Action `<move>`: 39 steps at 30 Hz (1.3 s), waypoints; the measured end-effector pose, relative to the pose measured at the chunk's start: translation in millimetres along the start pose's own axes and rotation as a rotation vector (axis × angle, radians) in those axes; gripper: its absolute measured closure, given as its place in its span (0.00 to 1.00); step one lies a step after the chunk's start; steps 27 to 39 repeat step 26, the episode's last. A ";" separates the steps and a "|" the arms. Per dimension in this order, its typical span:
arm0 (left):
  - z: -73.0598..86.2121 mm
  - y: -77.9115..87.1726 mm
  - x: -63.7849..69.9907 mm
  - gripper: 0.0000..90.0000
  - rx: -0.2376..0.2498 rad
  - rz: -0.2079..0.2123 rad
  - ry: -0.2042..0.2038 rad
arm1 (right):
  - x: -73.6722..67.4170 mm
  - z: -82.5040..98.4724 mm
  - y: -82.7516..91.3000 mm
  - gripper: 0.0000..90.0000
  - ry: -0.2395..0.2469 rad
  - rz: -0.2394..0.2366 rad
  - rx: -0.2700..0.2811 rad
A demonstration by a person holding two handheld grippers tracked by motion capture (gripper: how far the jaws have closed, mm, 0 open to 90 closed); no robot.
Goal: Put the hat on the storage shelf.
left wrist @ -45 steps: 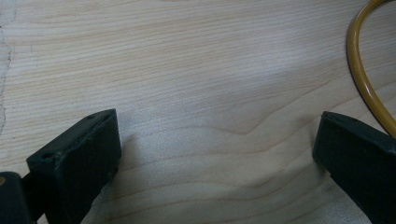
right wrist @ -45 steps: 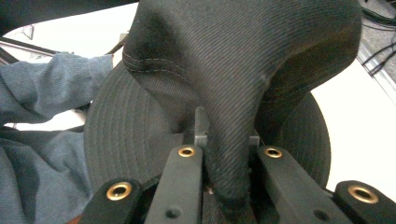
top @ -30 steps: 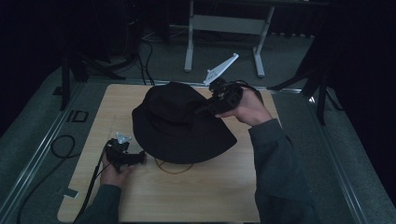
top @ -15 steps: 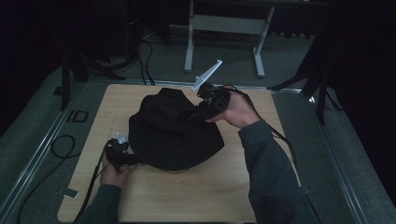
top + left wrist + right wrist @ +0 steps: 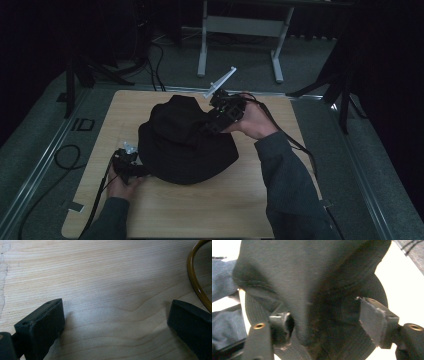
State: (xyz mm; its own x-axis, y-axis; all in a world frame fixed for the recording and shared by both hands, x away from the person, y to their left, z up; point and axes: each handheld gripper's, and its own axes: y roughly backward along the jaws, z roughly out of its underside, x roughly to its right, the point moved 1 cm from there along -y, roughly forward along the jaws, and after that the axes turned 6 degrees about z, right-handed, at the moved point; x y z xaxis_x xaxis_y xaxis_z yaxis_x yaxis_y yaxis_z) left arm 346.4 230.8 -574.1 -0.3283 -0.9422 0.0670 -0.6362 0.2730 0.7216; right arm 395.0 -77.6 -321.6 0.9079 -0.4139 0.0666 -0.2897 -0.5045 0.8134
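— Two grippers, one black bucket hat [image 5: 185,145] — which of them sat nearer the cloth when you paused?

— I judged the right gripper [image 5: 214,121] nearer. From the high view I had it over the hat's far right side, above the crown, pointing down and toward me. Its jaws had just been opening; in the right gripper view they stood wide, with a ridge of crown fabric [image 5: 312,290] rising between them, and I saw neither pad pressing on it. So, released, not grasping.

— And the left?

— I held the left gripper [image 5: 131,162] low at the hat's near left edge, just beside the brim. In the left gripper view its jaws were spread over bare wooden table [image 5: 100,277], nothing between them, with a thin brown ring [image 5: 196,282] curving past the right-hand jaw. Released too.

— Where did the hat lie?

— Slumped on the middle of the table [image 5: 225,210], crown pushed up in a fold toward the far side, brim spreading toward me and to the right.

— So the next move turned on what?

— In my judgement, on the fold lying straight ahead of the right jaws, while the brim edge lay to the right of the left ones.
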 end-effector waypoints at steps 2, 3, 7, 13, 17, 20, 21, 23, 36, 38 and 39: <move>0.1 0.2 -0.3 0.01 -0.001 -0.001 0.000 | 1.7 0.8 1.8 0.31 -0.009 0.018 -0.006; 0.2 0.4 -0.5 0.01 -0.001 -0.003 0.001 | 2.3 1.1 2.3 0.30 -0.015 0.025 -0.014; 0.6 0.8 -1.2 0.01 -0.002 -0.002 0.002 | 5.4 2.2 3.2 0.29 -0.051 0.064 -0.026; 0.9 1.0 -1.7 0.01 -0.001 -0.004 0.003 | 12.0 9.3 0.4 0.31 -0.099 0.057 -0.026; 0.9 1.3 -1.9 0.01 -0.004 -0.004 0.000 | 9.7 16.0 3.3 0.30 -0.094 0.055 -0.029; 0.9 1.2 -1.9 0.01 -0.003 -0.004 0.000 | 10.3 24.5 8.5 0.30 -0.092 0.057 -0.027; 0.9 1.0 -1.7 0.01 -0.001 -0.004 0.003 | 10.7 29.0 10.8 0.30 -0.090 0.066 -0.029; 0.9 1.3 -1.9 0.01 -0.004 -0.004 0.000 | 11.8 36.6 14.5 0.30 -0.103 0.068 -0.026; 0.9 1.1 -1.7 0.01 -0.001 -0.004 0.003 | 13.3 46.8 18.5 0.30 -0.112 0.077 -0.026; 0.9 1.1 -1.7 0.01 -0.001 -0.004 0.003 | 13.3 46.8 18.5 0.30 -0.112 0.077 -0.026; 0.9 1.1 -1.7 0.01 -0.001 -0.004 0.003 | 13.3 46.8 18.5 0.30 -0.112 0.077 -0.026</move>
